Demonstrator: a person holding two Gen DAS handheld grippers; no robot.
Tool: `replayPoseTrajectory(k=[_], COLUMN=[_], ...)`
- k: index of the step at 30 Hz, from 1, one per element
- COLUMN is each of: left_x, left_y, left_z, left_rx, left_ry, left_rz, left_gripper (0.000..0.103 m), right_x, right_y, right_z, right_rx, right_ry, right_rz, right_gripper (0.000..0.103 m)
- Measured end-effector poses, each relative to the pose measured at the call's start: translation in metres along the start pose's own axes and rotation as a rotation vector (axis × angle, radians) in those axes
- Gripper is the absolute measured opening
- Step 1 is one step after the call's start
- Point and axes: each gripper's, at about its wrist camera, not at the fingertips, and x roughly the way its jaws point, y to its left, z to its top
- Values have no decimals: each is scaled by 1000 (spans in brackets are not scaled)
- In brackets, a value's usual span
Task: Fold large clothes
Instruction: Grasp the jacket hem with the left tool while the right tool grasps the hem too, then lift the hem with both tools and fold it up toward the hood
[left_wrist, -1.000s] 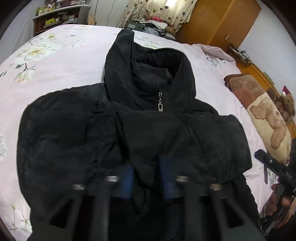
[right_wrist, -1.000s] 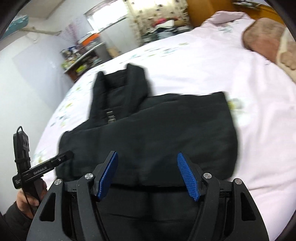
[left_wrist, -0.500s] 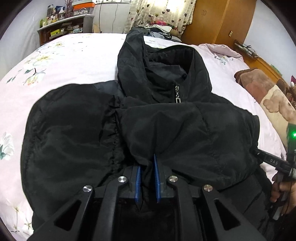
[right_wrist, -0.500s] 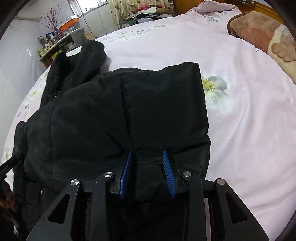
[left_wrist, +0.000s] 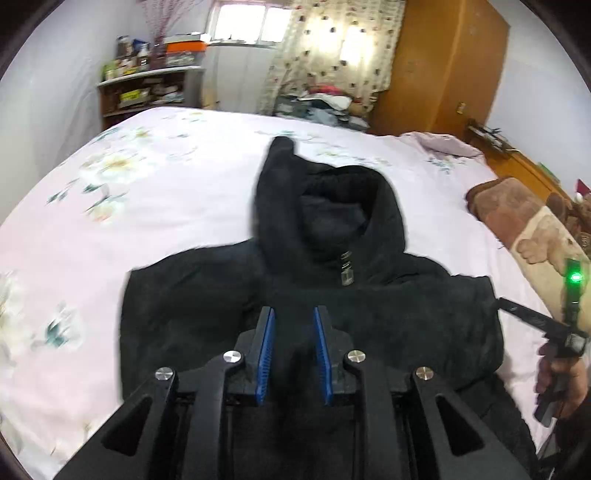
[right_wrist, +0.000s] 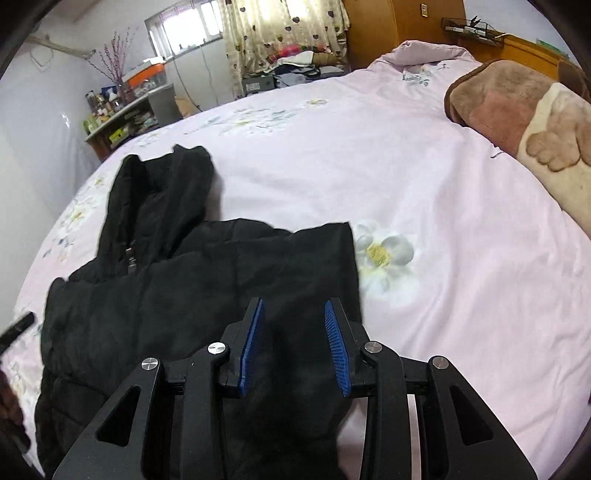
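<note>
Bare bedsheet (right_wrist: 461, 240) right of black jacket (right_wrist: 192, 295)

Black hooded jacket (left_wrist: 369, 314) flat on pink floral bedspread (left_wrist: 166, 206); left gripper (left_wrist: 293, 321) jaws just opening, fabric between

Left claw (left_wrist: 293, 350) pinching jacket (left_wrist: 388, 314), jaws just easing apart; right claw (right_wrist: 295, 343) clamped on fabric

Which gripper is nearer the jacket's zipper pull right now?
Left. The left gripper sits just below the zipper pull, mid-jacket; the right gripper holds the jacket near its far side edge.
</note>
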Motion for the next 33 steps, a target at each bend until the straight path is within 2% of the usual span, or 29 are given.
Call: replayPoseTrajectory(k=[3, 5, 6, 9, 12, 16, 18, 21, 24, 26, 29, 33], left_x=[35, 70, 83, 101, 110, 107, 92, 52, 17, 19, 50, 54], left_y=[-20, -17, -12, 2, 3, -1, -3, -6, -12, -14, -7, -1], left_z=[2, -6, -11, -23, -27, -21, -13, -11, -24, -40, -55, -54], left_rx=[80, 96, 93, 93, 109, 117, 114, 109, 131, 141, 140, 98], left_ry=[28, 105, 120, 111, 97, 115, 121, 70, 16, 47, 142, 150], left_rz=[-13, 24, 26, 31, 40, 50, 57, 17, -31, -28, 31, 21], left_gripper=[23, 23, 23, 21, 21, 20, 20, 20, 20, 20, 20, 20], right_x=[23, 37, 43, 65, 74, 72, 60, 18, -13, -18, 4, 20], right_y=[1, 2, 1, -3, 0, 0, 3, 12, 29, 42, 56, 63], right_z=[7, 10, 8, 2, -5, -4, 2, 1, -18, -35, -55, -59], right_rx=[-14, -25, -26, -9, -30, -36, -37, -48, -95, -124, -161, -165], right_ry=[26, 42, 53, 103, 102, 112, 102, 26, -8, 4, 87, 122], right_rz=[-9, -25, -29, -14, -35, -50, -67, -24, 13, 35, 39, 18], right_gripper=[34, 34, 34, 34, 34, 34, 34, 34, 34, 34, 34, 35])
